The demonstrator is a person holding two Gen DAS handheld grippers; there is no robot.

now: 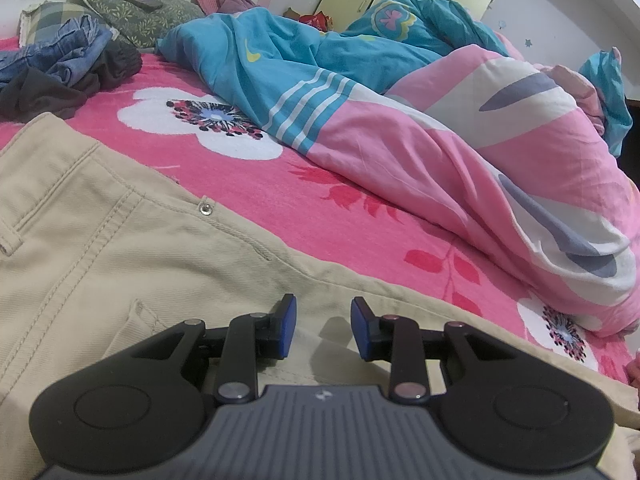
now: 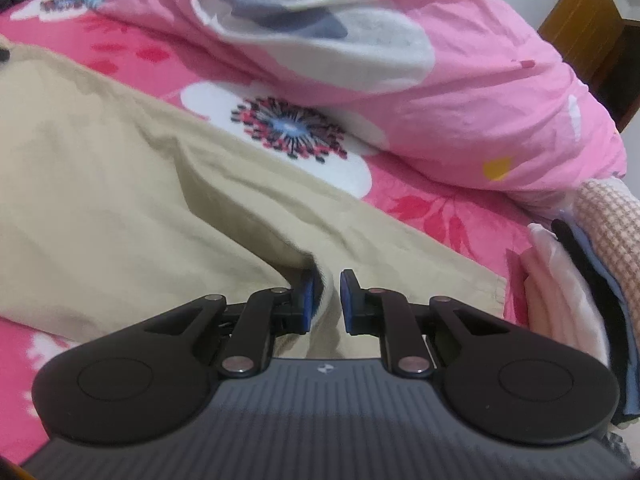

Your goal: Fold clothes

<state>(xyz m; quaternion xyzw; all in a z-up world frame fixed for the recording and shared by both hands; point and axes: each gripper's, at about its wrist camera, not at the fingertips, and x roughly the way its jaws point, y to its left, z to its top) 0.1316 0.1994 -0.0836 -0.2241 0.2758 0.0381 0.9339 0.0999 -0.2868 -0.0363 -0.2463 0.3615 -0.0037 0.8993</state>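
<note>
The beige trousers [image 1: 100, 240] lie spread across my bed's pink floral sheet [image 1: 320, 208]. My left gripper [image 1: 323, 330] hovers partly open over them, holding nothing. My right gripper [image 2: 326, 304] pinches a raised fold of trouser fabric near the leg's end

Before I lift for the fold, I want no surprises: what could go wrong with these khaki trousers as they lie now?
1. The right claw pinches only a small ridge of the khaki trousers near the leg's end; it may slip out.
2. The left claw stands open above the cloth, so a lift could drag one-sided.
3. The pink quilt lies close beside them and could snag a swinging leg.
</note>
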